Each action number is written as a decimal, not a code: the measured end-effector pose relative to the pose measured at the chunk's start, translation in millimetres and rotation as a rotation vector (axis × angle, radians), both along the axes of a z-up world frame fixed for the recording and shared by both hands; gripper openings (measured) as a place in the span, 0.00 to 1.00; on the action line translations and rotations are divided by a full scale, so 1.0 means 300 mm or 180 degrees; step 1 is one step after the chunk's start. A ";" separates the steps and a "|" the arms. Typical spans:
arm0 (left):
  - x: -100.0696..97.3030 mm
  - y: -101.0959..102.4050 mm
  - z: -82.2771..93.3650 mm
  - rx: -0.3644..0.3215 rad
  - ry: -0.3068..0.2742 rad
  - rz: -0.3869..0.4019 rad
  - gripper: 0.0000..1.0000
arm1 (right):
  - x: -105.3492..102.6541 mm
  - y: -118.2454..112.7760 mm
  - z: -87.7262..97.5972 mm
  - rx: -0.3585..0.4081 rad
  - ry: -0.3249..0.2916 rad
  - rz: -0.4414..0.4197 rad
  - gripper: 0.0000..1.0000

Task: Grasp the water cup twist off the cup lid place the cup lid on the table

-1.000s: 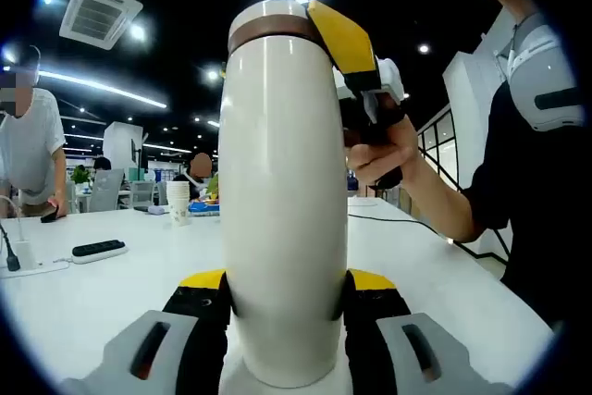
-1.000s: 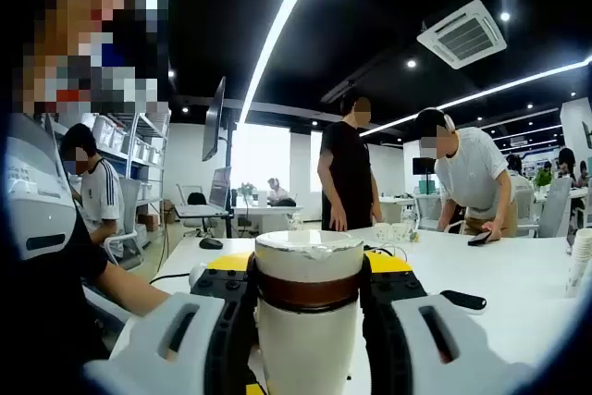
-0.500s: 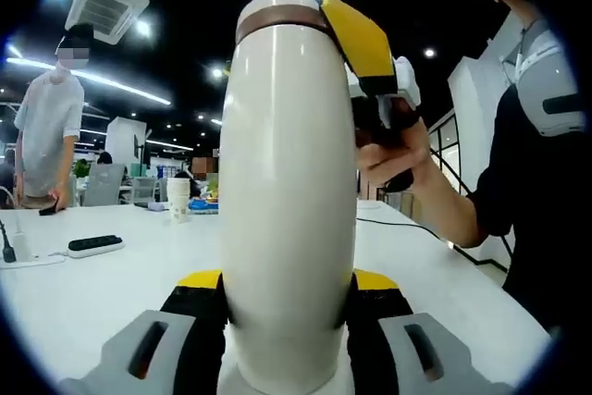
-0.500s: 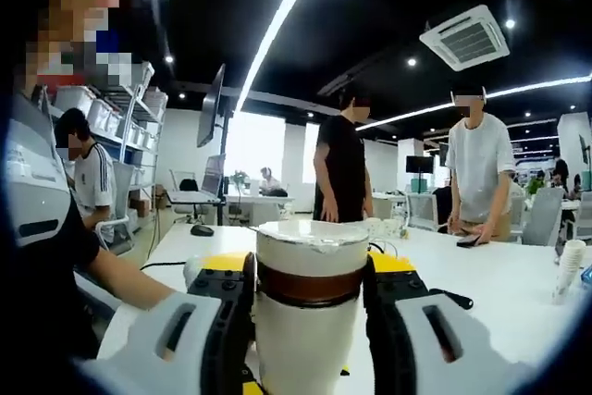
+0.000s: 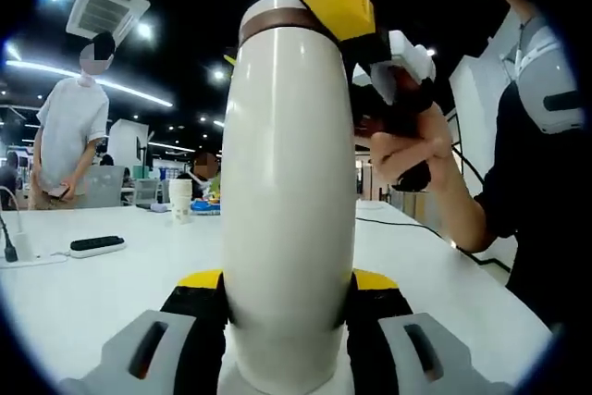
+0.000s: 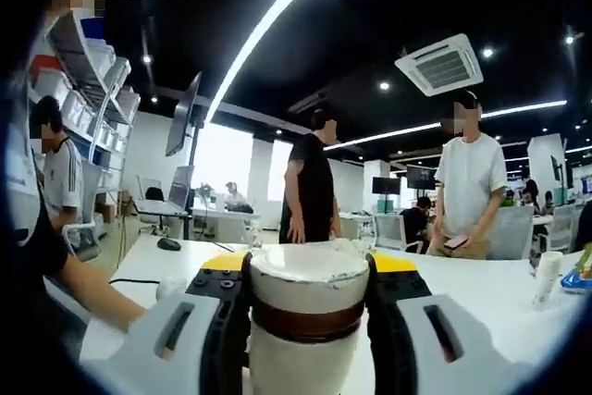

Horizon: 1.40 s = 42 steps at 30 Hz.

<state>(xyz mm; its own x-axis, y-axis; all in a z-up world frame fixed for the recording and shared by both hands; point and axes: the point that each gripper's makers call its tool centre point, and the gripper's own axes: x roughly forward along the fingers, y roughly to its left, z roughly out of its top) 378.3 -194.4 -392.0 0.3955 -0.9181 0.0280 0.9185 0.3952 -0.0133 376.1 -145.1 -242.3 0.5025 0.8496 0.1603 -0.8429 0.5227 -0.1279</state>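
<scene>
Your left gripper (image 5: 287, 298) is clamped on the lower body of the water cup (image 5: 289, 191), its yellow-tipped jaws pressing the white wall from both sides. The cup stands upright, and whether its base rests on the white desk (image 5: 111, 284) cannot be told.

Your right gripper (image 6: 308, 275) is closed around the cup lid (image 6: 308, 270), with its jaws seated on either side of the white cap just above the brown band. In the left gripper view, that same right gripper reaches in at the top of the cup with your hand (image 5: 412, 141) behind it.

The step in hand appears to be the twist-off: both grips are set and the lid is on the cup.

For the next move:
1. Hold the left gripper steady to stop the body from turning.
2. Rotate the right gripper about the cup's axis until the thread releases.
3. Lift the lid straight up.
4. Set the lid on a bare part of the desk, near the cup.
</scene>
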 end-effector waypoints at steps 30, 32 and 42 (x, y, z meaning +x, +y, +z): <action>-0.011 -0.001 -0.008 0.0027 -0.0021 -0.0018 0.51 | -0.052 -0.153 0.163 0.0389 -0.0266 -0.0441 0.65; -0.011 -0.001 -0.008 0.0031 -0.0022 -0.0014 0.51 | -0.063 -0.140 0.143 0.0349 -0.0421 -0.0565 0.64; -0.009 0.001 -0.013 0.0058 -0.0031 0.0006 0.51 | -0.037 -0.093 0.081 0.0315 -0.0205 -0.0763 0.57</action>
